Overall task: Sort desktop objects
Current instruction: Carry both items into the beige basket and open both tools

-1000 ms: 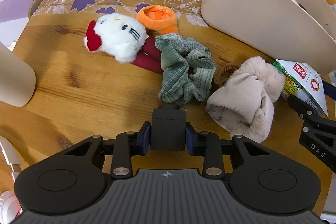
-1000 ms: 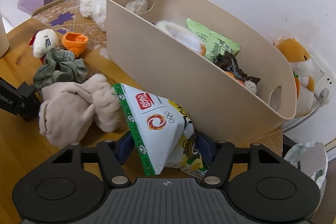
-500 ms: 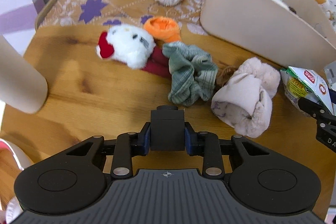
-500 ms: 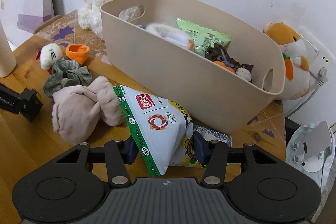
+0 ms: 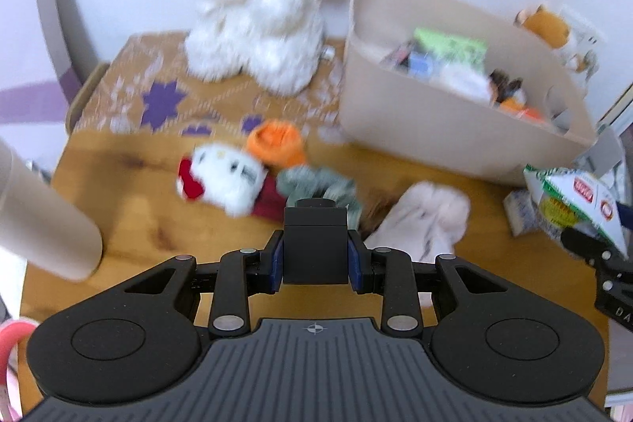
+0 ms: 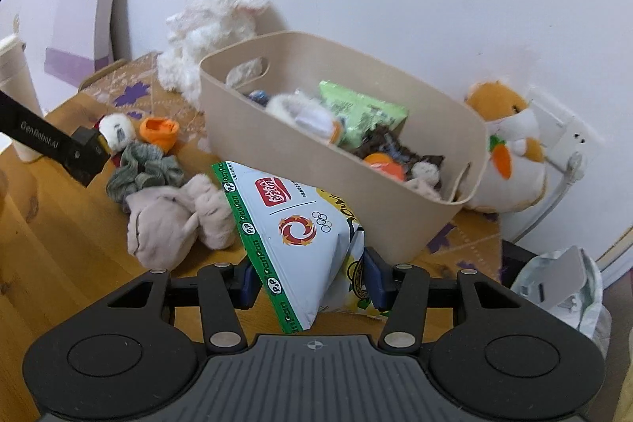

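Right gripper is clamped on a white-and-green snack bag, held off the wooden table at about 7 o'clock of the beige storage bin, just short of its near wall. Likely step: carry the bag over the rim and drop it in.

Left gripper is pinching a small black block between its blue pads, hovering above the table in front of the loose pile; its view is motion-blurred.

Progress, judged from the layout — partly done:
- Already in the bin: a green snack packet, a white fluffy item, dark wrappers and something orange.
- Still on the table, around 9 o'clock of the bin: Hello Kitty plush, orange knitted piece, green scrunchie, beige fleece bundle.
- White lamb plush at 11 o'clock of the bin and hamster plush at 3 o'clock sit by the wall — can't tell if they count as items to sort.

So two items in hand, at least four left.
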